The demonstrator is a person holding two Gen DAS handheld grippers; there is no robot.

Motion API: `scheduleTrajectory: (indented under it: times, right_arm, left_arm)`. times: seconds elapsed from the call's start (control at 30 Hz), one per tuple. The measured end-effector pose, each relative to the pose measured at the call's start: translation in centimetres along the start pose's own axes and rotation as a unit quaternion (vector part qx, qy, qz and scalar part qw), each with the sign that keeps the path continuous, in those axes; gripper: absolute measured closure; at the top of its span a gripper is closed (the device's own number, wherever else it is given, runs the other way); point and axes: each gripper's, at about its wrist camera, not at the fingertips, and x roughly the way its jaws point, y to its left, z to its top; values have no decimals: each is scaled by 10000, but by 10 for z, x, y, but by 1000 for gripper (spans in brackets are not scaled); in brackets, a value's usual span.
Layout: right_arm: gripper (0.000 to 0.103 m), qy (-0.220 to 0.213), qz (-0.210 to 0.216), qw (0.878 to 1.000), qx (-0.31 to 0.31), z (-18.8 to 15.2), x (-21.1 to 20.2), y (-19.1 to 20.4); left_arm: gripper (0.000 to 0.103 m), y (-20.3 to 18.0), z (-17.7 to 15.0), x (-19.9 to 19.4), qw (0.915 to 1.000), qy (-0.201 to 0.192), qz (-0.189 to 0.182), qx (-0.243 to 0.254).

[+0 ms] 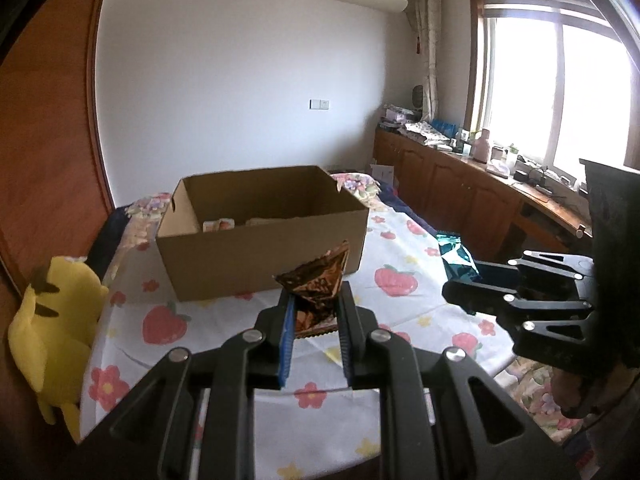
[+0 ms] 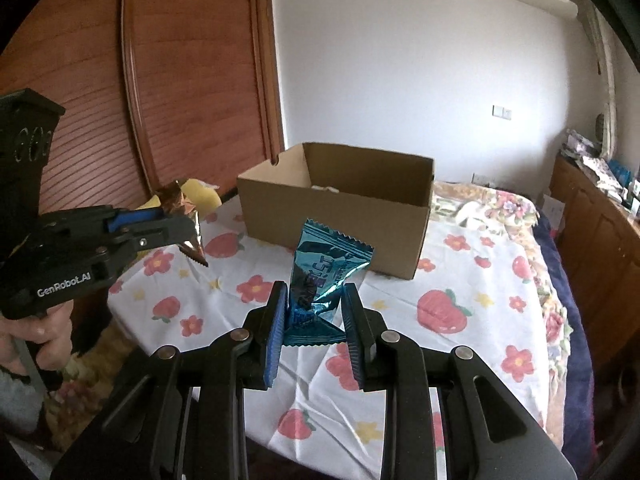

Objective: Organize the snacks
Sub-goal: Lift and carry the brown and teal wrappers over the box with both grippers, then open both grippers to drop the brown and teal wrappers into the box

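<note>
My left gripper [image 1: 314, 300] is shut on a brown shiny snack packet [image 1: 318, 282] and holds it above the table, in front of the open cardboard box [image 1: 256, 256]. It also shows in the right wrist view [image 2: 188, 228], with the brown packet [image 2: 180, 204] in it. My right gripper [image 2: 314, 300] is shut on a blue shiny snack packet [image 2: 324, 272], held above the table near the box [image 2: 340, 220]. In the left wrist view the right gripper [image 1: 460, 288] holds the blue packet [image 1: 458, 258] at the right. Some snacks [image 1: 218, 225] lie inside the box.
The table wears a white cloth with strawberries and flowers [image 2: 460, 280]. A yellow plush toy [image 1: 52, 328] sits at the table's left edge. A wooden door [image 2: 180, 80] stands behind at left. A wooden counter [image 1: 480, 188] with clutter runs under the window at right.
</note>
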Motion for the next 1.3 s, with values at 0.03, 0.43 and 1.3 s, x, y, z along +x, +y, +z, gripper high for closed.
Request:
scheduleTrajectory:
  times: [0.03, 0.43, 1.3]
  right_arm:
    - [77, -50, 7, 10000, -1, 2, -2, -2]
    - [77, -341, -14, 9994, 60, 41, 11, -30]
    - [76, -11, -45, 10000, -59, 91, 164, -67]
  left_arm:
    - [86, -1, 3, 0, 10000, -16, -1, 20]
    - [85, 20, 41, 28, 9999, -123, -23, -52]
    - [83, 118, 86, 183, 9986, 126, 45, -510]
